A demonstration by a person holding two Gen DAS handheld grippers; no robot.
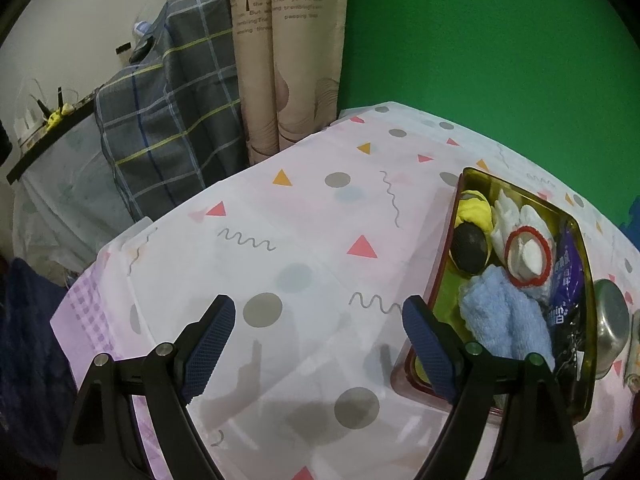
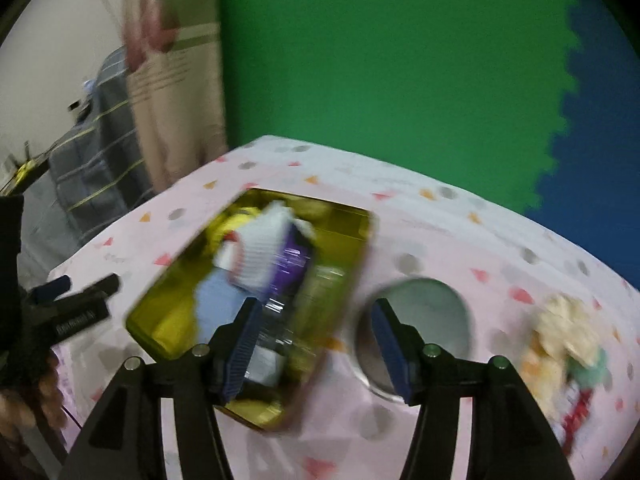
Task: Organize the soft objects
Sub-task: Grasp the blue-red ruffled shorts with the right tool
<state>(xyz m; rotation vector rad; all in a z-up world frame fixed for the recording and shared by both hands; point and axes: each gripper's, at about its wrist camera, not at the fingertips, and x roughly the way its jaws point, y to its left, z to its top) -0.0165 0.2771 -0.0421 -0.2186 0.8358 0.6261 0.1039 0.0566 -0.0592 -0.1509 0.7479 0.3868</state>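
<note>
A yellow-green tray point(image 1: 520, 191) on the patterned tablecloth holds a light blue towel point(image 1: 504, 320), a yellow rolled cloth point(image 1: 474, 210), a dark ball point(image 1: 470, 248), a white cloth with a red ring point(image 1: 528, 256) and a purple packet point(image 1: 566, 276). My left gripper point(image 1: 320, 306) hangs open over bare cloth just left of the tray. The right wrist view is blurred. It shows my right gripper point(image 2: 316, 306) open above the tray's point(image 2: 160, 320) near right corner, with nothing pressed between its pads. A pale plush toy point(image 2: 560, 340) lies on the table at the right.
A metal bowl point(image 2: 424, 312) stands right of the tray, close beside it. A plaid-covered piece of furniture point(image 1: 172, 112) and a curtain point(image 1: 288, 60) stand behind the table's left edge. A green wall point(image 1: 480, 32) backs the table. A hand holds the left gripper point(image 2: 72, 292).
</note>
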